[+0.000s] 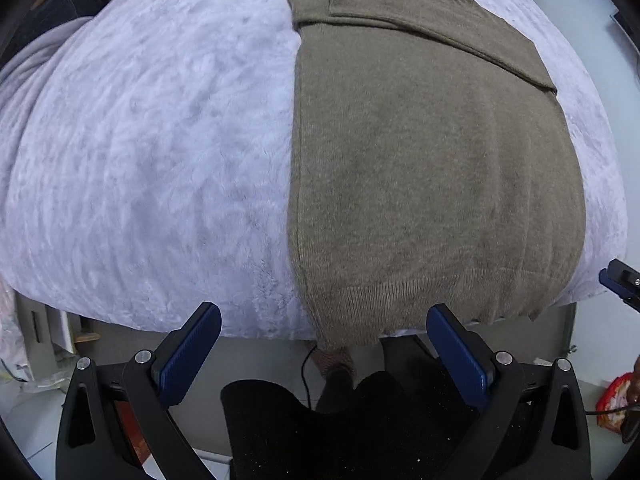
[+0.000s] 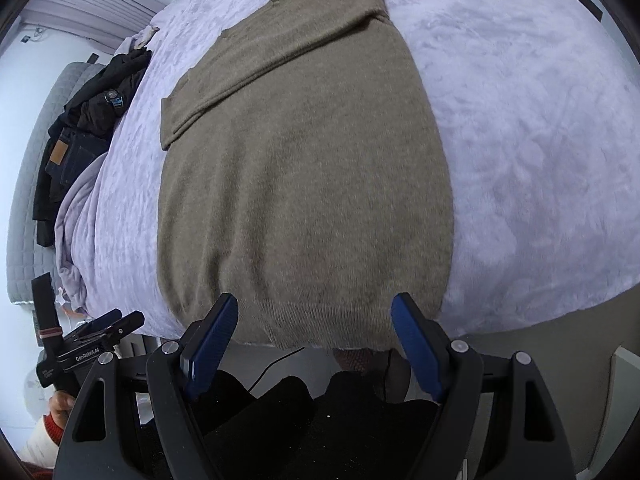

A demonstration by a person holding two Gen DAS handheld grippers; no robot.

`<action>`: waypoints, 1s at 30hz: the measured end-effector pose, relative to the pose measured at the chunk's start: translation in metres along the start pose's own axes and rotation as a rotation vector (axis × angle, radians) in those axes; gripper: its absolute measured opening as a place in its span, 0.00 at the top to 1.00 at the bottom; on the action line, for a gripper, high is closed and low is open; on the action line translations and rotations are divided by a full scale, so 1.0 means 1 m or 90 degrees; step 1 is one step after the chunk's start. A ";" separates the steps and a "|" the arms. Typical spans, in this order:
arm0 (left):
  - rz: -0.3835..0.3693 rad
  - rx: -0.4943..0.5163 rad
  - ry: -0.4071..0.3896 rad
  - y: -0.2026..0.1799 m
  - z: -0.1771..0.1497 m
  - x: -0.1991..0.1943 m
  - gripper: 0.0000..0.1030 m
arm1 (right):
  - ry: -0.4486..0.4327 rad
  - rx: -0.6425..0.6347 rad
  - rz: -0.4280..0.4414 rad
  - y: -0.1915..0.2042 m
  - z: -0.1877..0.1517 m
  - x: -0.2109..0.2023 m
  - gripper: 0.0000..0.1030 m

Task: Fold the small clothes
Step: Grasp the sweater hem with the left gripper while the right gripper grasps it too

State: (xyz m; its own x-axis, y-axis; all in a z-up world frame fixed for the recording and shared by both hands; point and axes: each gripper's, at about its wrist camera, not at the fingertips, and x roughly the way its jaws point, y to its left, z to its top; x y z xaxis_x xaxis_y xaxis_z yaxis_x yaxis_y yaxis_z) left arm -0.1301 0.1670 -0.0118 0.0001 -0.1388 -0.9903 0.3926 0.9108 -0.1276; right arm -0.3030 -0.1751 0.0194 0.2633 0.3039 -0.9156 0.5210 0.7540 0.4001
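We look down along two hand-held grippers at a brown knit sweater (image 1: 432, 168) laid flat on a pale lilac plush blanket (image 1: 152, 152) covering a bed. Its sleeves are already folded across the chest at the far end, and the ribbed hem (image 2: 320, 320) hangs just over the near edge of the bed. Our left gripper (image 1: 324, 344) hovers with blue pads spread wide and nothing between them; our right gripper (image 2: 314, 336) is likewise spread and empty, poised above the hem. We judge the step in hand is reaching for the hem's two corners — the next move calls for pinching both (evenly, so the knit does not skew) and carrying the hem toward the collar.
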 end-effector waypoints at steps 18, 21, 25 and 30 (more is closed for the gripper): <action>-0.212 0.065 0.020 0.010 0.001 0.073 0.00 | 0.062 0.016 0.119 -0.082 -0.017 0.085 0.19; -0.275 0.062 0.030 0.016 -0.001 0.066 0.00 | 0.080 0.006 0.200 -0.079 -0.020 0.091 0.19; -0.274 0.071 0.037 0.003 0.001 0.075 0.00 | 0.090 0.021 0.267 -0.081 -0.019 0.099 0.19; -0.243 0.059 0.029 -0.004 0.002 0.073 0.15 | 0.106 0.083 0.295 -0.094 -0.016 0.113 0.27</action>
State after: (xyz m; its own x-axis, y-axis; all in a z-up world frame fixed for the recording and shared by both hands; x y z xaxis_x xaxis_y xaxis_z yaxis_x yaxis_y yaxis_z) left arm -0.1294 0.1524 -0.0840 -0.2019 -0.4411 -0.8745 0.4380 0.7579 -0.4834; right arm -0.3350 -0.2026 -0.1225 0.3637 0.6860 -0.6302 0.4800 0.4418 0.7579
